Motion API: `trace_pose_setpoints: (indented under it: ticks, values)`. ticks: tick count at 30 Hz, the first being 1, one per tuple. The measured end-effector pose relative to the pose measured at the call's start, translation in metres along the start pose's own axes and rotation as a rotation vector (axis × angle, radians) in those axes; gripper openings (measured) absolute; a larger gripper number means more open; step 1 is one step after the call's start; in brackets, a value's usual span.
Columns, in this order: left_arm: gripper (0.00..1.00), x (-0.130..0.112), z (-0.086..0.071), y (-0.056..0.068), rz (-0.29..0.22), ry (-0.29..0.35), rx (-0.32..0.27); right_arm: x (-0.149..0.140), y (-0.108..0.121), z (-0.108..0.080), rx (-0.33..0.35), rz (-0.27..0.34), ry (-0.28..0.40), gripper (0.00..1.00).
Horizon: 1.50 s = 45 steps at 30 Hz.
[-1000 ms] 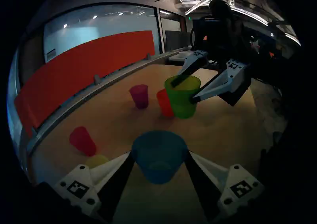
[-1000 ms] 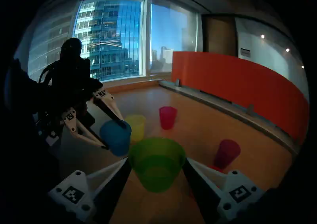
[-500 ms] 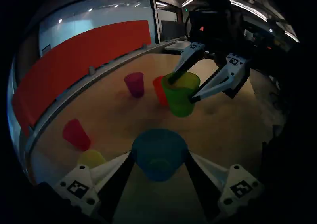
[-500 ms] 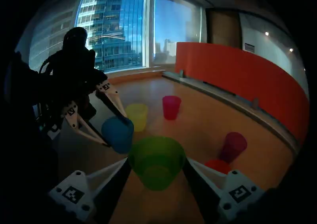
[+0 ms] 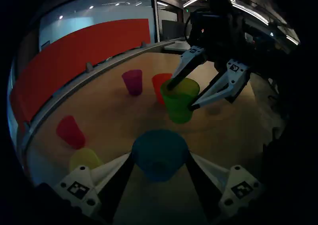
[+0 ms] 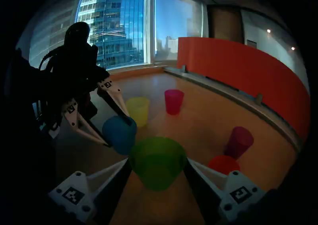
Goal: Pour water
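In the left gripper view, a dark red cup (image 5: pixel 70 131) and a yellow cup (image 5: pixel 84 159) stand at the left on the wooden desk (image 5: pixel 115 113). A purple cup (image 5: pixel 132 82) stands farther back. In the middle, the left gripper (image 5: pixel 159 153) squeezes a blue cup (image 5: pixel 159 163) from both sides. An orange cup (image 5: pixel 159 82) stands just behind the green cup (image 5: pixel 179 101). The right gripper (image 5: pixel 182 96) pinches that green cup between its two fingers.

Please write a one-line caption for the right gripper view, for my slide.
Right gripper holding a translucent green plastic cup; beyond it, the left gripper holds a blue plastic cup.
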<state>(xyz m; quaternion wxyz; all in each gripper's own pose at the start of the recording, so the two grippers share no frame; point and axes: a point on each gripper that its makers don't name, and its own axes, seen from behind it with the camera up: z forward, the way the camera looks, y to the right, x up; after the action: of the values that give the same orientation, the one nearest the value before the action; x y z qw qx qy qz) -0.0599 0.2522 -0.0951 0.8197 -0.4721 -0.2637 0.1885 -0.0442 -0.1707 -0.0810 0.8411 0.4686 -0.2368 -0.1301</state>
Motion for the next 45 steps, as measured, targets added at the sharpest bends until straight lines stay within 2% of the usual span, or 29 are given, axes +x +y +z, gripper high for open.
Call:
trace_pose_setpoints:
  ticks: [14, 23, 32, 45]
  values:
    - [0.88, -0.013, 0.004, -0.002, -0.022, -0.014, -0.006, -0.011, -0.004, 0.007, 0.003, -0.003, -0.024, 0.91]
    - [0.88, -0.020, 0.003, -0.001, -0.058, -0.028, -0.020, -0.015, -0.009, 0.014, 0.011, -0.010, -0.032, 0.91]
    - [0.88, -0.029, 0.003, -0.004, -0.050, -0.047, -0.003, -0.024, -0.016, 0.020, 0.026, -0.012, -0.051, 0.91]
    - [0.88, -0.039, -0.001, -0.004, -0.081, -0.057, 0.009, -0.033, -0.021, 0.023, 0.026, -0.009, -0.063, 0.91]
